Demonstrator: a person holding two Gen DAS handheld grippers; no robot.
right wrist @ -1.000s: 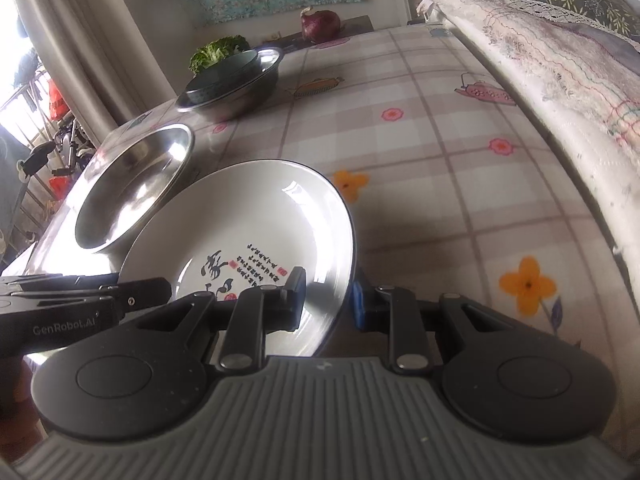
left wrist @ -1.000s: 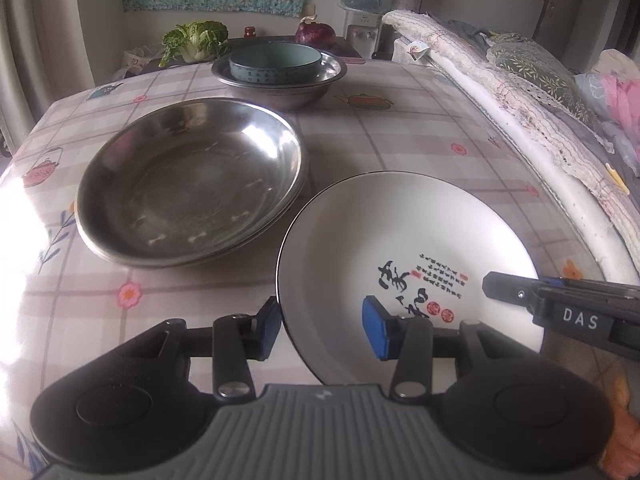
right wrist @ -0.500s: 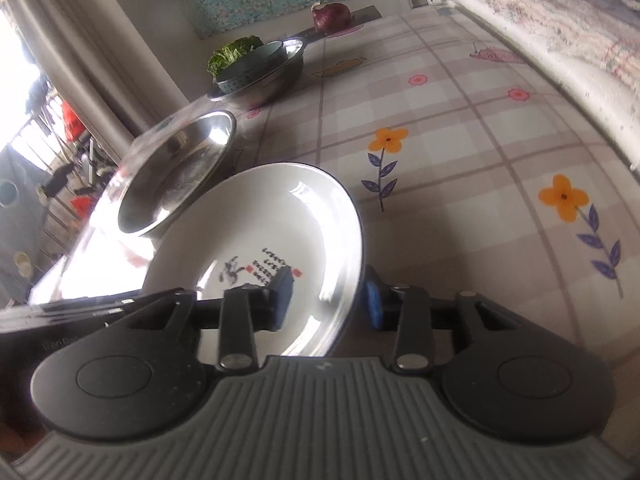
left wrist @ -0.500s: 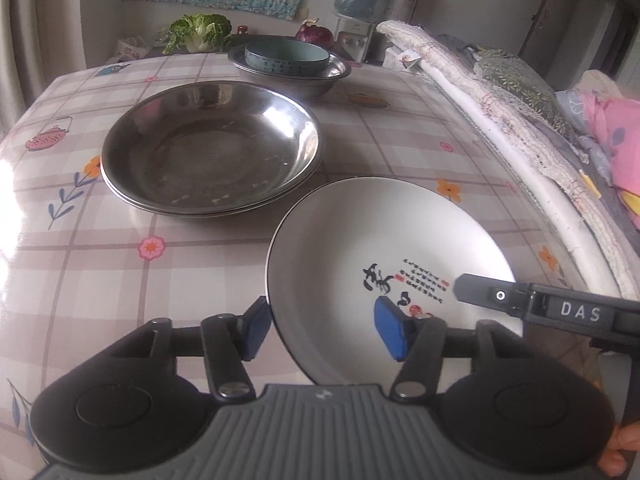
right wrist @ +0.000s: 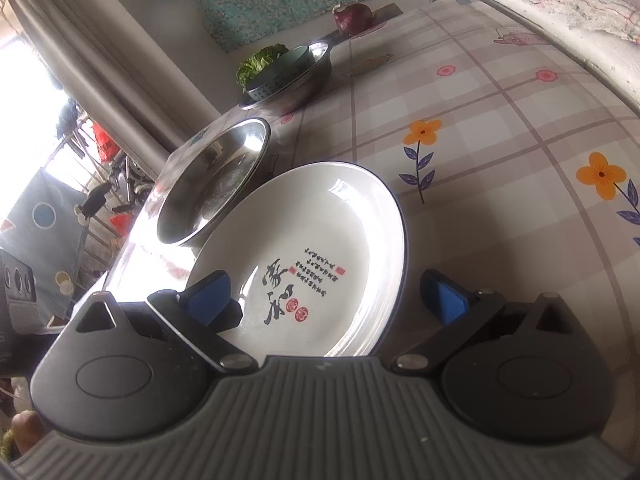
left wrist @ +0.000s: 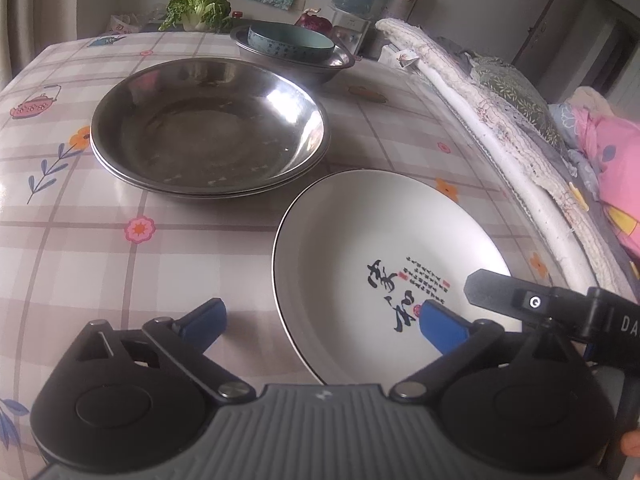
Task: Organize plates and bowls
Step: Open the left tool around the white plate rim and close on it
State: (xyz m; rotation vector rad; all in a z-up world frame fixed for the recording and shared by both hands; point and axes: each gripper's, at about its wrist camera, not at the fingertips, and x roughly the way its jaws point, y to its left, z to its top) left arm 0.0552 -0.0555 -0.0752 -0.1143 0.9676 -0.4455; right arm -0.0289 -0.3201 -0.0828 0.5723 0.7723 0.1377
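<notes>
Left hand-held gripper [left wrist: 322, 322]: jaws spread wide, having just been opening; they straddle the near left rim of the white plate, pads clear of it.
Right hand-held gripper [right wrist: 326, 296]: jaws likewise wide after just opening; the plate's right rim lies between them, untouched.
White plate [left wrist: 384, 256]: black-edged, calligraphy in its well; lies flat on the desk, just beside the steel basins.
Steel basins [left wrist: 208, 128]: two wide shallow ones, nested, beyond the plate to its left.
Far stack [left wrist: 292, 42]: teal ceramic bowl seated in a steel bowl near the far edge.
Desk [left wrist: 80, 240]: checked, flower-printed cloth.
Background: leafy greens [left wrist: 198, 10], red onion [right wrist: 352, 18].
</notes>
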